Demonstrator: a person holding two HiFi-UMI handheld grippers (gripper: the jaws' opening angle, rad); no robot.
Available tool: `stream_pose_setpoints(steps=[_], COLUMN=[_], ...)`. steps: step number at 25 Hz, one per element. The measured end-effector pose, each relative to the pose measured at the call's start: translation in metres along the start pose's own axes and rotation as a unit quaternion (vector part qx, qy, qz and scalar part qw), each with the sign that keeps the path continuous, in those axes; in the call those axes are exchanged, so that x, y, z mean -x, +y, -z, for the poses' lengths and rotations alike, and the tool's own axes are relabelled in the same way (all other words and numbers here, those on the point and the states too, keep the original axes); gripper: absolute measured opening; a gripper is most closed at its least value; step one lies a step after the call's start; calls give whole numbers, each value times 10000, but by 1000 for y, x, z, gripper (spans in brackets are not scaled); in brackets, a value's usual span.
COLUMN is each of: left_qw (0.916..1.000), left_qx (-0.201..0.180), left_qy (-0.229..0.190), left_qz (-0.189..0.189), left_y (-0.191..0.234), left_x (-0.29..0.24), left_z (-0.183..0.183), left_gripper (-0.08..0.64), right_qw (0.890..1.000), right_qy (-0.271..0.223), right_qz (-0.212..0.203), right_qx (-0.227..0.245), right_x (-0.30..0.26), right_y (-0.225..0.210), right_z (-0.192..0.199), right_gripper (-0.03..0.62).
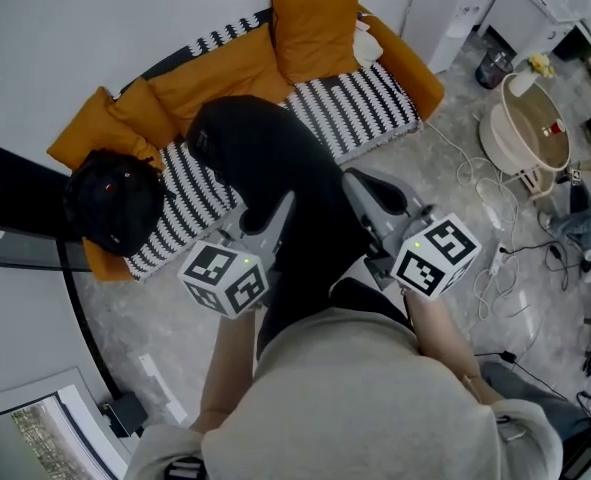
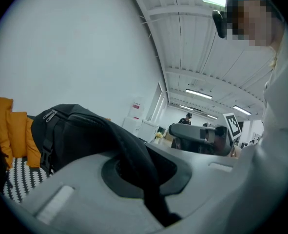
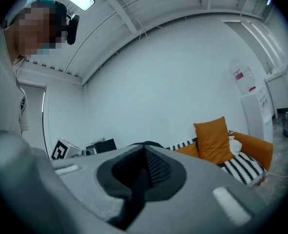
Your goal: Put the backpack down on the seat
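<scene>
Hanging between the two claws, the black backpack [image 1: 265, 158] is in the air in front of the person, above the near edge of the orange sofa [image 1: 420, 73] and not yet resting on it. The left claw [image 1: 275, 218] is clenched on a black strap [image 2: 139, 165] of the bag, the webbing running down between its closed jaws. The right claw [image 1: 370, 193] is likewise clenched on dark strap or mesh material [image 3: 141, 177] that fills the gap between its jaws.

By my reading, the carry to the sofa is done, while the lowering and the release are both left. The striped seat cover [image 1: 365, 108] lies bare to the right. A second dark bag [image 1: 110, 203] already sits at the left end, so the free stretch in the middle or right looks like the place to set this one.

No brand or wording can be read on the backpack. Only the black-and-white square markers on the claws' cubes [image 1: 225, 278] show, and a small red label on a white appliance [image 3: 246, 89] is too small to read.
</scene>
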State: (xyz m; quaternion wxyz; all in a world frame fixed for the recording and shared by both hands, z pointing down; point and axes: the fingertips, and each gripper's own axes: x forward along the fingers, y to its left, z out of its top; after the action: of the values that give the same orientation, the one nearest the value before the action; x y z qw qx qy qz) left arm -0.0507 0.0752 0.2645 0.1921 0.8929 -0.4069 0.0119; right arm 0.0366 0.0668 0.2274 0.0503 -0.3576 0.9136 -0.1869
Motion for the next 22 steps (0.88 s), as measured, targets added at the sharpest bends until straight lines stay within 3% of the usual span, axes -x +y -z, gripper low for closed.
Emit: stream_pose_setpoints(steps=[11,22], left_qw=[9997,9978], left_qx=[-55,-41], left_qy=[86,412], left_qz=[229,519], left_y=[30,122], left_x=[-69,-159], left_z=[-15,-51], left_gripper=[15,15], right_qw=[9993,9982], right_qy=[-77,-85], right_qz=[313,566], right_qx=[-163,-155], right_x=[-25,-122], right_y=[-67,-144], right_z=[-15,-53], right_gripper=[3,3])
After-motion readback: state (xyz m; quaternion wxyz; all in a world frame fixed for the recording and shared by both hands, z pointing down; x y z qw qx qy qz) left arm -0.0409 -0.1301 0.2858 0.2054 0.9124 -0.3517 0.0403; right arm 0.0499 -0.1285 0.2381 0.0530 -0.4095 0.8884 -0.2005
